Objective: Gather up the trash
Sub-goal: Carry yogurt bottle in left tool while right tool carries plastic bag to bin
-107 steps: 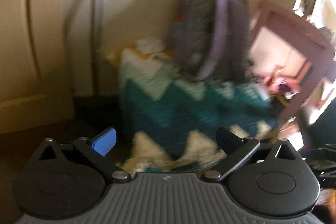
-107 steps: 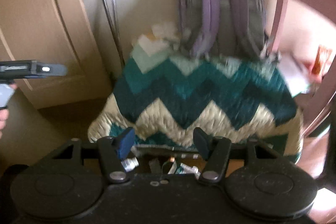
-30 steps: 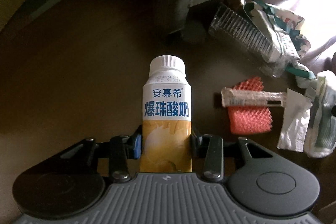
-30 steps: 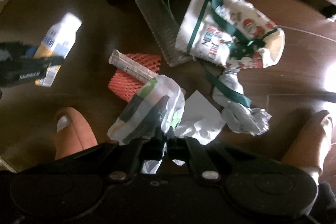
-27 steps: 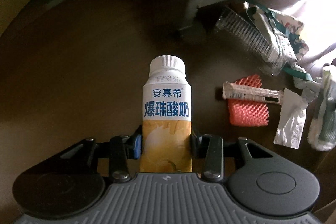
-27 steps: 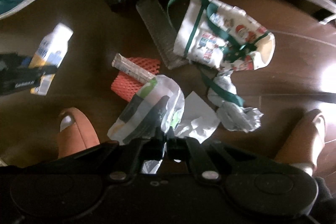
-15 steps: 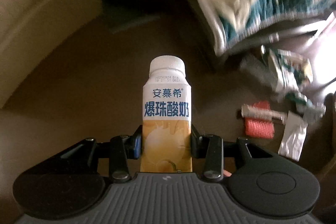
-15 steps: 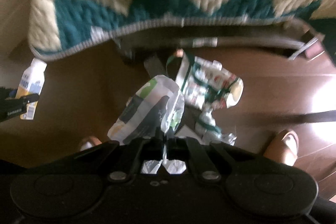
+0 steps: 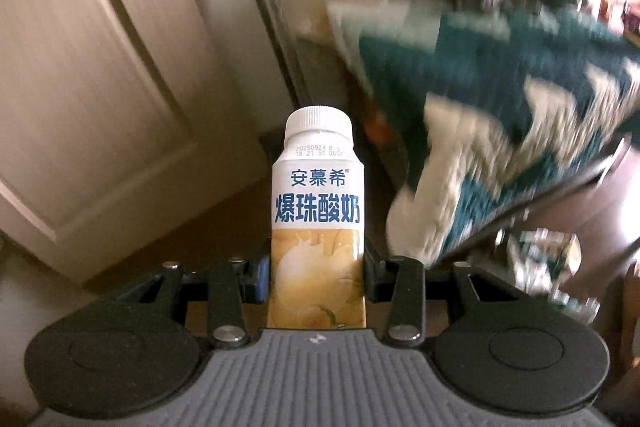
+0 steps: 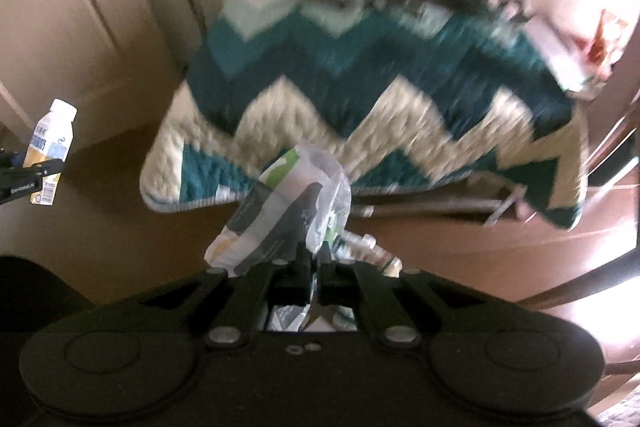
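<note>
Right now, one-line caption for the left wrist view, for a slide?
Left gripper clamps an upright yogurt drink bottle, white cap up, with a blurred teal-and-cream zigzag blanket at right.

Yogurt bottle (image 9: 318, 211) white, yellow base; blanket (image 10: 380, 95) teal-cream zigzag.

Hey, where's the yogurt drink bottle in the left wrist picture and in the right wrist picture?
Left wrist view: the yogurt drink bottle stands at centre, clamped upright in the left gripper.
Right wrist view: the same bottle shows small at the far left edge, tilted.
Shared landmark: the teal and cream zigzag blanket, at right in the left view, at centre in the right view.
</note>
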